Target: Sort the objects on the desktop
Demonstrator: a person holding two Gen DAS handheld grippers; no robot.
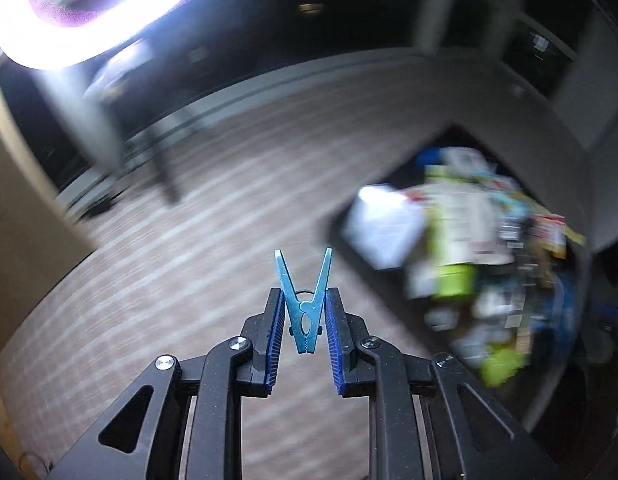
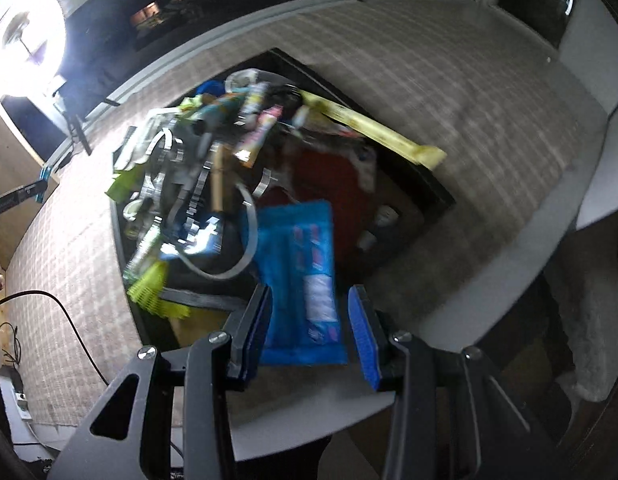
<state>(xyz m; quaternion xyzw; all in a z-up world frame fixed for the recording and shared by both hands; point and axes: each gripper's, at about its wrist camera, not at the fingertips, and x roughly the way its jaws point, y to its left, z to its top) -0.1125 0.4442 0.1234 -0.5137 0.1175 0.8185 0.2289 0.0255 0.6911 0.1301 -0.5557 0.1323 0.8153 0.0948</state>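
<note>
Item one: in our left gripper [image 1: 305,312] we hold a small light-blue plastic clothespin [image 1: 305,312], pinched between the blue ribbed pads [image 1: 275,344] at its spring, its two legs splayed upward in a V. Beneath it lies a pale woven table mat [image 1: 181,240], blurred in the left wrist view.

Item two: our right gripper [image 2: 309,328] — jaws standing wide, nothing pressed between them — hangs above a dark rectangular tray [image 2: 429,184] heaped with mixed desktop things. Listed as far as the blur allows:
- a blue plastic packet [image 2: 301,256] with pink and white print, just ahead of the fingers;
- a long yellow strip [image 2: 373,128] along the tray's far edge;
- a lime-green ribbed piece [image 2: 153,284] at the near left corner;
- a grey looped cable [image 2: 245,248].

The same tray [image 1: 349,216] shows at the right of the left wrist view — well apart from the clothespin.
</note>
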